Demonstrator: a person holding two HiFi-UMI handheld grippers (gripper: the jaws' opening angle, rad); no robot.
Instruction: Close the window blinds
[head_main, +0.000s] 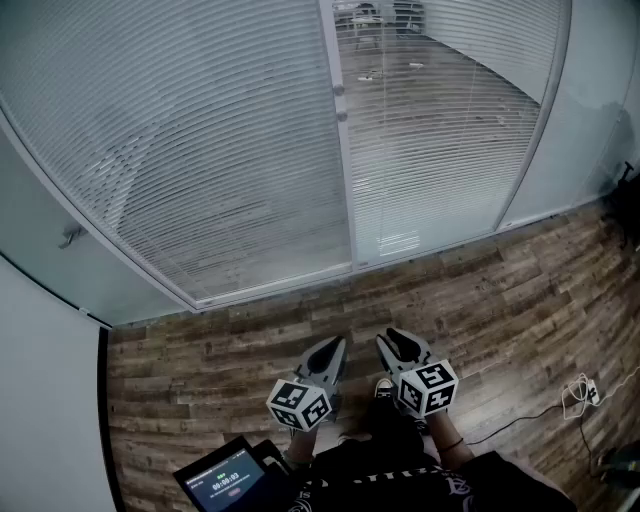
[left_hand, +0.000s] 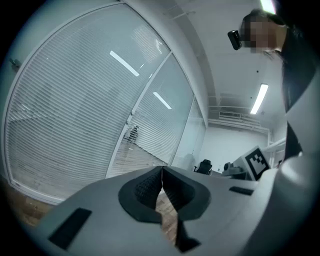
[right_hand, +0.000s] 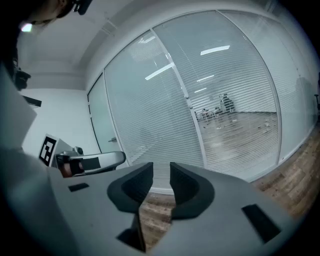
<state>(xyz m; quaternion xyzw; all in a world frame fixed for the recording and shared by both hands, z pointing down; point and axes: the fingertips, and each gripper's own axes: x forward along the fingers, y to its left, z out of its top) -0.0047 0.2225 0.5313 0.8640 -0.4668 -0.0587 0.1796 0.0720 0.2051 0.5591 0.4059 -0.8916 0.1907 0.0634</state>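
The left gripper (head_main: 334, 352) has its jaws pressed together at the tips, with nothing between them; in its own view (left_hand: 161, 173) only a strip of floor shows under the closed jaws. The right gripper (head_main: 396, 342), just beside it, has a narrow gap between its jaws (right_hand: 161, 172) and is also empty. Both are held low over the wooden floor (head_main: 500, 300), well apart from the window blinds (head_main: 200, 150) on the far side. Right of the frame post (head_main: 341, 130), the slats let a hazy room show through. At the near left a lit screen (head_main: 228, 481) is cut off by the picture edge; its text is too small to read.
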